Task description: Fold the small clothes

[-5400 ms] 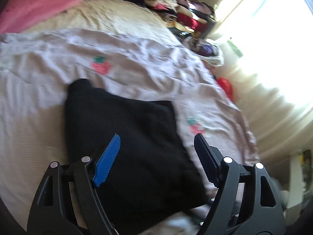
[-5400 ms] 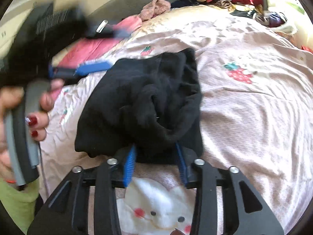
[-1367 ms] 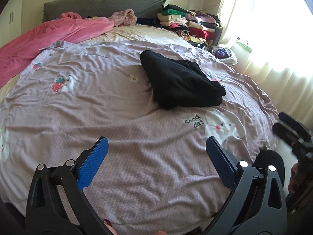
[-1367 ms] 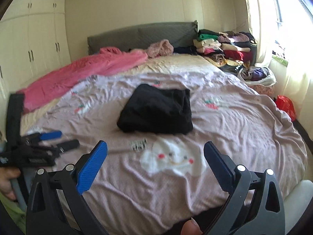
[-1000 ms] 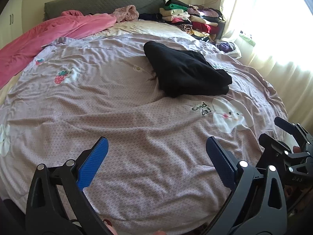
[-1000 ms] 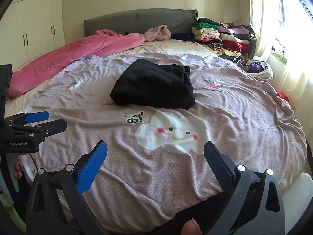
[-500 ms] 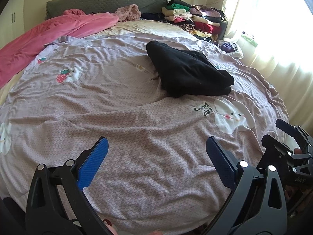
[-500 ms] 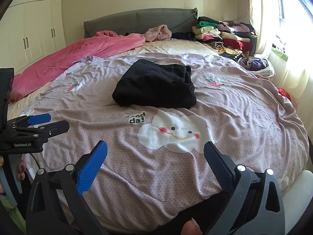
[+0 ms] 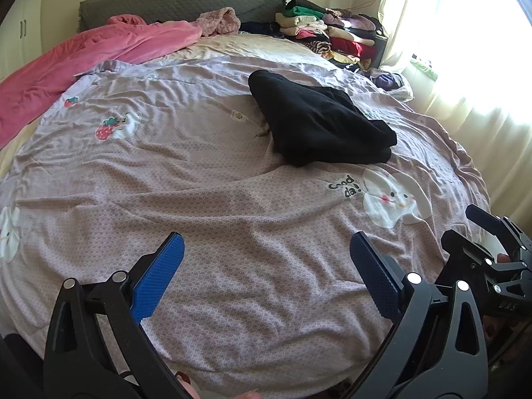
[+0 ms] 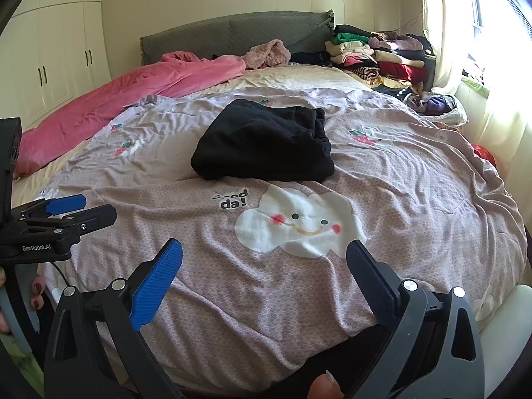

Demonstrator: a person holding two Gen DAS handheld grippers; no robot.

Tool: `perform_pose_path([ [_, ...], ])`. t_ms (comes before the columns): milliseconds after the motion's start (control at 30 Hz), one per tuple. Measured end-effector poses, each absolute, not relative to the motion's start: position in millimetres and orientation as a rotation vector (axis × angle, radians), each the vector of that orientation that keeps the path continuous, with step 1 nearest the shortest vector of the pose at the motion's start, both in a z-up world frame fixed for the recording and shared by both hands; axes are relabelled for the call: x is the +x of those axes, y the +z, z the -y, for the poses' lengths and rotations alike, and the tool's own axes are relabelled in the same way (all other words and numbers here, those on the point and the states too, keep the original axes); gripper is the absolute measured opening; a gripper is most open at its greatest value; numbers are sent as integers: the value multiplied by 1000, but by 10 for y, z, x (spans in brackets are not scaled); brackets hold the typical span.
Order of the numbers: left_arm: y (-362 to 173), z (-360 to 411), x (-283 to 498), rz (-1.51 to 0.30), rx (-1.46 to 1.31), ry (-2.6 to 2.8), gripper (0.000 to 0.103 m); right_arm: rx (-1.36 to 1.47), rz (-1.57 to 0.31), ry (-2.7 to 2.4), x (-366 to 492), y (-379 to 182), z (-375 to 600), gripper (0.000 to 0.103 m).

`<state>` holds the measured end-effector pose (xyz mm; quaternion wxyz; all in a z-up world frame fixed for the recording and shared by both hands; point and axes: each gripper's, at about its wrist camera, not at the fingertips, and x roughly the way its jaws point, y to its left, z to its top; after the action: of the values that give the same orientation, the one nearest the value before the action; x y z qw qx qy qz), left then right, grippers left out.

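A folded black garment lies on the lilac bedspread, past the middle of the bed; it also shows in the right wrist view. My left gripper is open and empty, held above the near edge of the bed, far from the garment. My right gripper is open and empty, also back at the bed's near edge. The right gripper shows at the right edge of the left wrist view, and the left gripper at the left edge of the right wrist view.
A pink blanket lies along the far left. A stack of folded clothes sits at the head of the bed on the right. A grey headboard, white wardrobes and a bright curtained window surround the bed.
Both grippers let go of the black garment and pulled back to the bed's near edge. Over the last second they have hardly moved.
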<state>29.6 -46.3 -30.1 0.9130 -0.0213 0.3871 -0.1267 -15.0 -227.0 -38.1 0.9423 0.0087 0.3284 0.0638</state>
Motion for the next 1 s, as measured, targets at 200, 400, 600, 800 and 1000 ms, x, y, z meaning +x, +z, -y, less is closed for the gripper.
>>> perform_pose_path([
  [200, -301, 456, 297, -798, -43, -261, 93, 21, -676, 132, -148, -390, 2250, 98],
  [400, -302, 451, 296, -797, -43, -262, 93, 22, -673, 130, -150, -395, 2235, 98],
  [600, -296, 447, 301, -797, -43, -261, 93, 27, -676, 124, -159, -399, 2240, 98],
  [800, -289, 431, 306, -800, -43, -259, 93, 27, -676, 120, -163, -395, 2253, 98],
  [1000, -291, 431, 303, -799, -42, -256, 93, 29, -679, 115, -165, -393, 2257, 98],
])
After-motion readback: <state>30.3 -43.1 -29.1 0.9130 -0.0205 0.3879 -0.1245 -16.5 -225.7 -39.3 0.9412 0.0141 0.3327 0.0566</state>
